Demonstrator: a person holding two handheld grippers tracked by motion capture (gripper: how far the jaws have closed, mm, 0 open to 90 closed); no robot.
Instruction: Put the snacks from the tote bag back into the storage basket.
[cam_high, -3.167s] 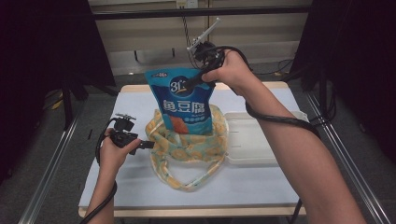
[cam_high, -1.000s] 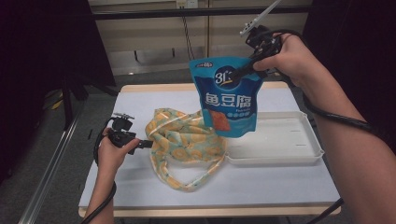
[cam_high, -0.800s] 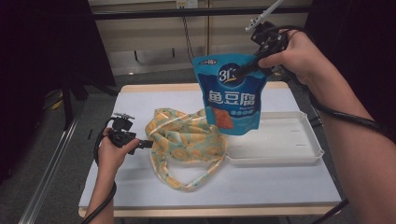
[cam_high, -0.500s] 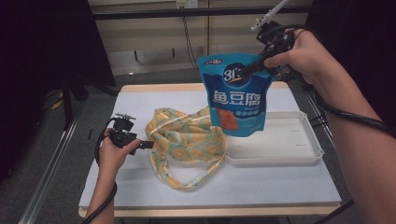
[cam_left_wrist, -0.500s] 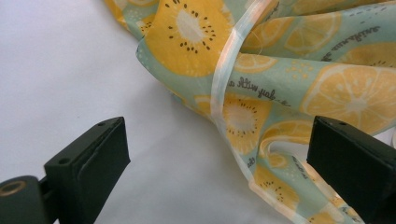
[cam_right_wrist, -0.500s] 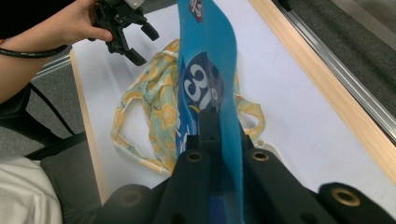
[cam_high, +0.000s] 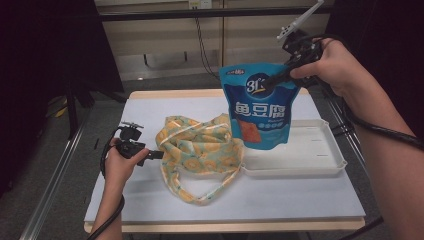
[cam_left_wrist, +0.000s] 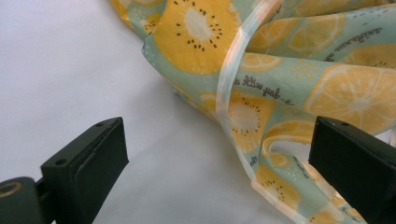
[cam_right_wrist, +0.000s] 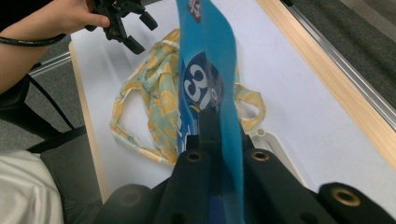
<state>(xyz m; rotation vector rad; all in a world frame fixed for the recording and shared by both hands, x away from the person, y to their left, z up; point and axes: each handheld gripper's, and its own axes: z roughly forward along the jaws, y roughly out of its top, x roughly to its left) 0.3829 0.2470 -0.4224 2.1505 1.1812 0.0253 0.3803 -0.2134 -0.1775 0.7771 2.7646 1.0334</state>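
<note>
Hidden: the blue printed plastic pouch (cam_high: 260, 107) covers part of the white tray (cam_high: 320, 165) below the right gripper (cam_high: 274, 80).
Pouch: hangs upright, fingers pinching its top.
Left gripper (cam_high: 150, 154): fingers spread beside the lemon-print cloth bag (cam_high: 200, 150).

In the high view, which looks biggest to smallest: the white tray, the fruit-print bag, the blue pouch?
1. Yellow and green fruit-print cloth bag and shallow white plastic tray: similar spread, and the pouch hides part of the tray, so unranked.
2. Blue snack pouch, though it hangs nearer the camera, which enlarges it.

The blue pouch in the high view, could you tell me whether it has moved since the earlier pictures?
Yes. The blue pouch, clamped in the right gripper, has travelled rightward, from above the fruit-print bag to above the white tray.
</note>
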